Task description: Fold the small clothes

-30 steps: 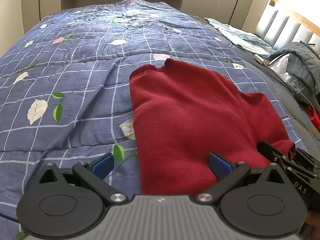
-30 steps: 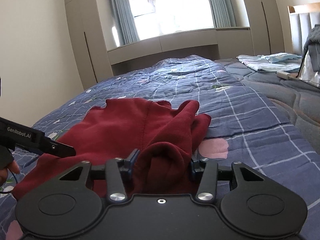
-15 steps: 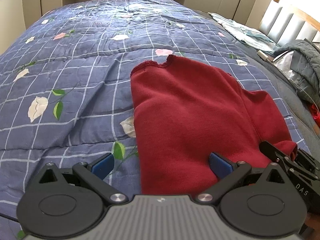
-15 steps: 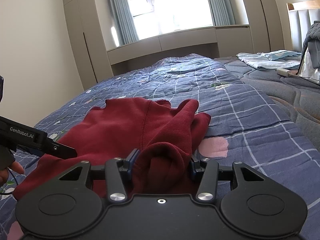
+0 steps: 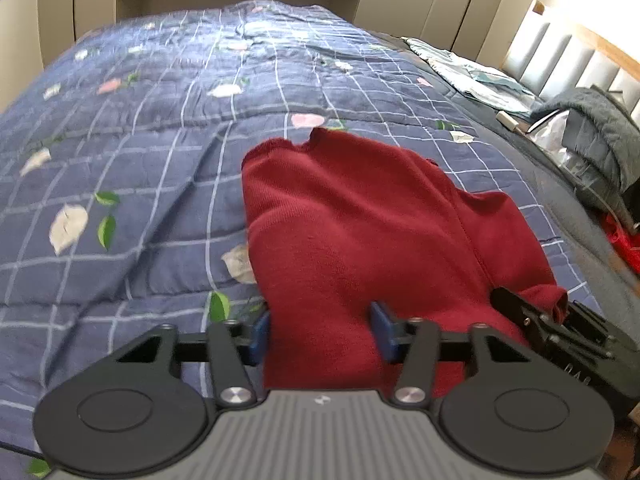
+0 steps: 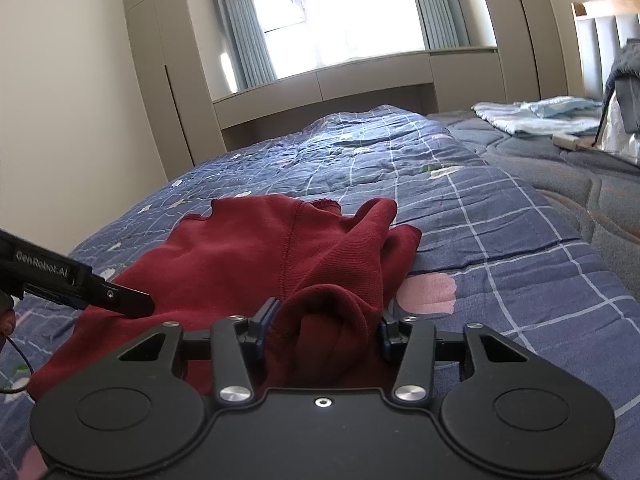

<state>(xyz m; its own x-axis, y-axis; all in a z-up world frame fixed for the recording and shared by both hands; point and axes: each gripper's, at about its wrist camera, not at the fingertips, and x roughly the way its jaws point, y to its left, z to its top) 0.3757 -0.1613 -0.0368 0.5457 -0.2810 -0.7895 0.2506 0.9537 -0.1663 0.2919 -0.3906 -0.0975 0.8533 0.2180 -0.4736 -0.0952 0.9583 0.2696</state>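
Note:
A small dark red knit garment (image 5: pixel 360 220) lies on the blue floral quilt (image 5: pixel 160 160); it also shows in the right wrist view (image 6: pixel 248 256). My left gripper (image 5: pixel 320 332) has its blue fingers closed in on the garment's near left edge, cloth filling the gap. My right gripper (image 6: pixel 324 328) is shut on a bunched fold at the garment's near right corner. The right gripper also shows at the lower right of the left wrist view (image 5: pixel 560 328). The left gripper also shows at the left of the right wrist view (image 6: pixel 80 280).
The quilt (image 6: pixel 480 208) covers the bed. Folded light blue clothes (image 5: pixel 476 80) and a dark grey heap (image 5: pixel 592 132) lie at the right by the headboard. A red item (image 5: pixel 624 240) sits at the right edge. Cabinets and a window (image 6: pixel 340 12) stand beyond the bed.
My left gripper's fingers have closed from wide apart onto the garment's near edge, and the left camera has shifted. The right gripper keeps its hold on the bunched fold.

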